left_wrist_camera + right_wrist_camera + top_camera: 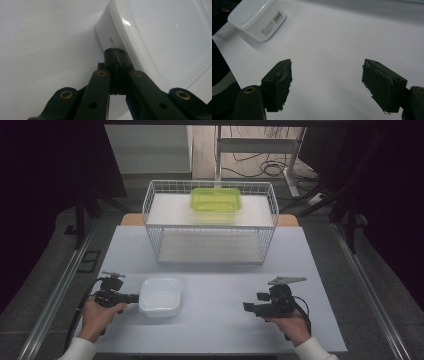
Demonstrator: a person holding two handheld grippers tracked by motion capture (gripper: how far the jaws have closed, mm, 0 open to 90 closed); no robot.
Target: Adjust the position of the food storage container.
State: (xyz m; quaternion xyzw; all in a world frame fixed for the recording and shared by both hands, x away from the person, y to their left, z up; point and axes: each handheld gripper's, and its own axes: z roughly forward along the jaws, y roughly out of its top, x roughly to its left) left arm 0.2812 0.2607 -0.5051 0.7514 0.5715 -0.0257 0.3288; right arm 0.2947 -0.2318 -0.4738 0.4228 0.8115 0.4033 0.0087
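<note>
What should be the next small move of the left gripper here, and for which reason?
Probably lift the white container a little off the table. The left gripper looks shut on its rim at the near edge, so the grasp seems made, and the container rests on the table. The right gripper hangs open and apart, holding nothing.

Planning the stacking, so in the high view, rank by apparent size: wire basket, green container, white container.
1. Wire basket, clearly largest.
2 and 3. Green container and white container: they look alike, and the white one sits nearer the camera, so no ranking.
</note>
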